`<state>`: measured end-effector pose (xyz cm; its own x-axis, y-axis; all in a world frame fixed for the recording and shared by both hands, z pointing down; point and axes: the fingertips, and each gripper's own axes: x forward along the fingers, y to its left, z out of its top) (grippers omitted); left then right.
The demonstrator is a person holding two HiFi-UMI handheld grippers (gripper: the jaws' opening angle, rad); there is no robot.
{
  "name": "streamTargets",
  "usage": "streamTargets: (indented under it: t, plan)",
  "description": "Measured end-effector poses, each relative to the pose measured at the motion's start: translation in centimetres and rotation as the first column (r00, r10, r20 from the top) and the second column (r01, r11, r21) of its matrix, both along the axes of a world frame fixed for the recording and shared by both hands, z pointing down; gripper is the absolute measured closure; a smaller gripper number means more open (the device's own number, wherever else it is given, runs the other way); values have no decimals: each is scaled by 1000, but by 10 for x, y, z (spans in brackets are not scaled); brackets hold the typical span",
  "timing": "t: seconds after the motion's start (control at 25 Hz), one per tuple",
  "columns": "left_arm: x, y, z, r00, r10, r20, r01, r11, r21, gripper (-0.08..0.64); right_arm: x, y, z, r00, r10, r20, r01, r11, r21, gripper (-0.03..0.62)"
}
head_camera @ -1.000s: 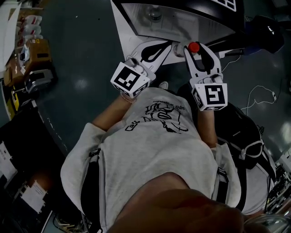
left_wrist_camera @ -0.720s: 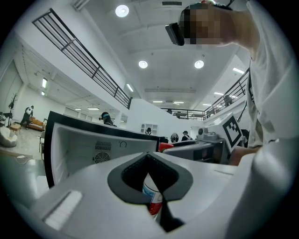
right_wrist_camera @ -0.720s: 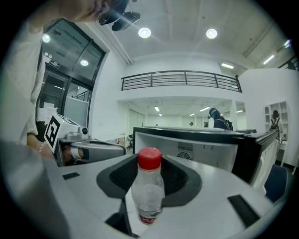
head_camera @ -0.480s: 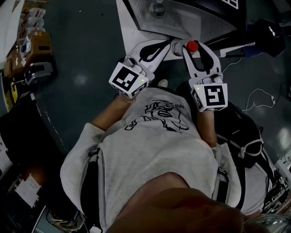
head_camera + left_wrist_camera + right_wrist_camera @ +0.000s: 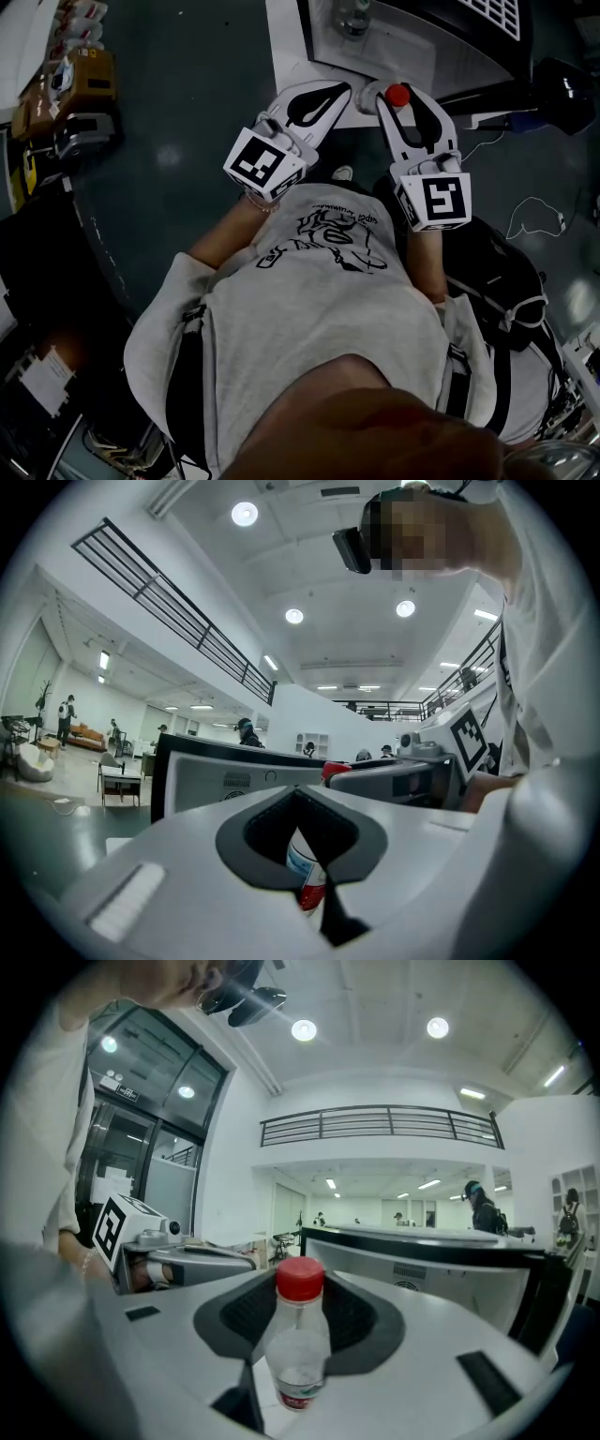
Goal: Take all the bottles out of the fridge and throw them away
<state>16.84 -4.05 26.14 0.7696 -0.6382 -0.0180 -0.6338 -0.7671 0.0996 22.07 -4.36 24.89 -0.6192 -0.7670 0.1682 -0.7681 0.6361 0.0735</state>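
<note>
Close against the person's chest, two tools were held out side by side, both pointed roughly level. The right tool (image 5: 398, 93) was clamped on a bottle (image 5: 298, 1349), which was caught between the jaws near their tips. Its long axis was kept upright, crosswise to the jaws, with the cap uppermost and clear above them. The left tool (image 5: 342, 91) was closed, its jaws brought together with nothing between them. The label glimpsed through its opening was judged to belong to that same bottle, which lay just past its tips and to their right. The bottle was thus carried wholly by the right hand, with the left tool just beside it and not touching.

The bottle was seen to be small and of clear plastic, with a red cap and a label band, blue above red, low on its body. It looked empty or nearly so, and was judged light and easily squashed.

Further out, beyond both sets of tips, a grey box (image 5: 412, 52) with a black rim was stood on the dark floor (image 5: 187, 112). Whether it was the fridge or a bin could not be told. What might have been another clear bottle (image 5: 352, 17) was glimpsed against it, too small to be certain. The bottle's disposal was judged not yet done.
</note>
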Motion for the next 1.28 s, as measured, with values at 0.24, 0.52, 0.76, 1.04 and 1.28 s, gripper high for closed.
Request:
streamTargets:
  t: [0.24, 0.52, 0.76, 1.04, 1.28]
  plan:
    - [-37, 4, 2, 998, -56, -1, 56, 998, -2, 552, -35, 2, -1, 999, -49, -2, 49, 999, 5, 436]
    - [-81, 14, 3, 993, -117, 2, 117, 993, -3, 552, -80, 8, 0, 993, -116, -2, 116, 993, 7, 436]
    - [-121, 22, 4, 984, -175, 9, 175, 985, -3, 552, -119, 12, 0, 985, -174, 7, 174, 985, 11, 436]
    - [-172, 34, 3, 972, -235, 11, 236, 972, -7, 552, -171, 19, -2, 972, -237, 5, 237, 972, 13, 436]
    - [-214, 41, 2, 961, -277, 16, 277, 961, -10, 552, -212, 24, -1, 961, -276, -5, 276, 961, 6, 437]
